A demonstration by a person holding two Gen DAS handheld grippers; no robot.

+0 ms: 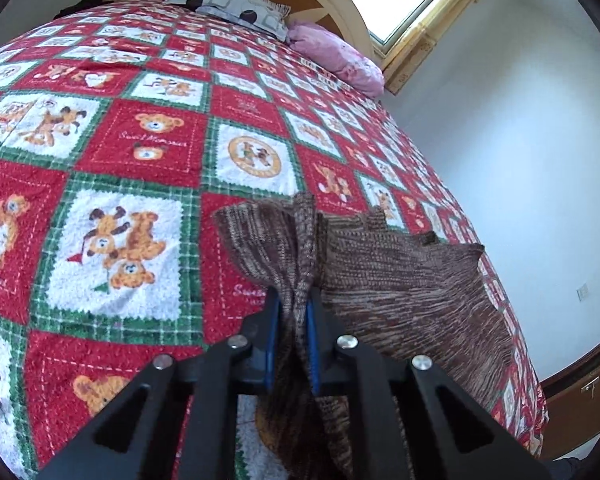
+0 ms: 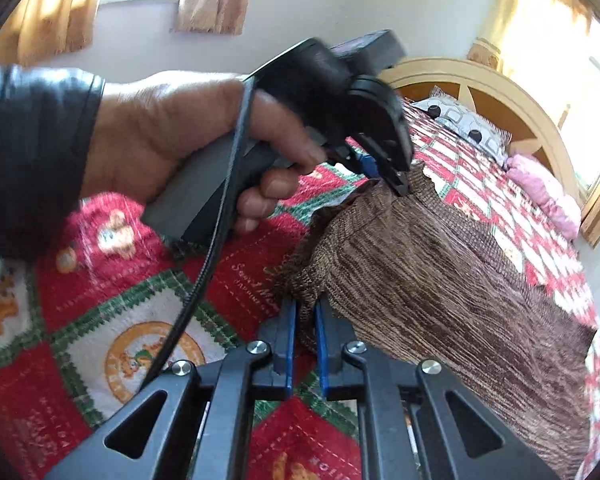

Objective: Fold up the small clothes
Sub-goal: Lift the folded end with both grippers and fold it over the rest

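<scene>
Here both hand-held grippers are pinching the brown knit garment (image 1: 400, 276): the left hand-held gripper (image 1: 293, 300) and the right hand-held gripper (image 2: 306, 306) are each bunching an edge of its ribbed, mottled fabric over the bed (image 1: 148, 148).

The left gripper (image 1: 293, 300) has black angular linkage arms with triangular cut-outs, four round silver screws across them, and blue pads lining its two fingers. The right gripper (image 2: 305, 312) is built alike (same screws, same blue pads). The person's left hand (image 2: 172, 136) emerges from a black, leather-looking sleeve (image 2: 32, 152); the handle is grey, and a thin black cable (image 2: 216, 240) trails from it.
</scene>
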